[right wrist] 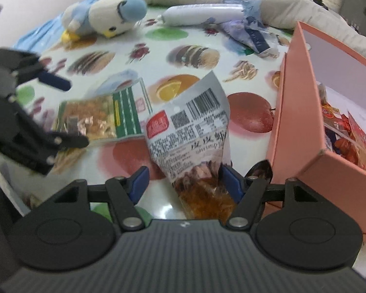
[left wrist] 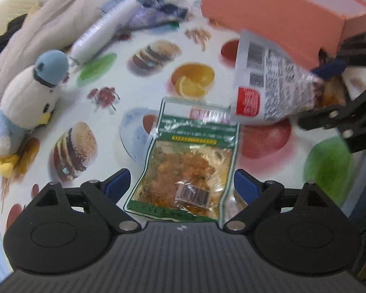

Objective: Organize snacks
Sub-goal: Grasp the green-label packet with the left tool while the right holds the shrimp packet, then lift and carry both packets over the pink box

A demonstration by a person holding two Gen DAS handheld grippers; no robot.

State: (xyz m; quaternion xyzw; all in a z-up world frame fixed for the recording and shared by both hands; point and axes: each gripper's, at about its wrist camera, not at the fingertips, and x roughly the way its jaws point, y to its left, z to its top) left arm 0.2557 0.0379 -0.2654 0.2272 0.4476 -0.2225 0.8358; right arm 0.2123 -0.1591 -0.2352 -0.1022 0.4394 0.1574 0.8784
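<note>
A clear green-trimmed snack bag (left wrist: 185, 161) lies flat on the food-print tablecloth (left wrist: 105, 78). My left gripper (left wrist: 180, 183) is open around its near end, both blue pads off it. A silver shrimp-snack packet (right wrist: 190, 131) stands tilted between the jaws of my right gripper (right wrist: 184, 178). It leans on the right pad (right wrist: 229, 180), and the left pad stands clear, so this gripper is open. The left wrist view shows the same packet (left wrist: 268, 90) at the right gripper (left wrist: 317, 95). The green bag (right wrist: 95, 119) and the left gripper (right wrist: 66, 111) appear at left in the right wrist view.
An open pink box (right wrist: 297, 122) holding several red snack packs (right wrist: 349, 131) stands right of the packet; it also shows as the pink box (left wrist: 280, 12). A plush bird (left wrist: 31, 92), a white tube (left wrist: 102, 29) and crumpled blue wrappers (left wrist: 158, 12) lie at the far side, before a grey blanket.
</note>
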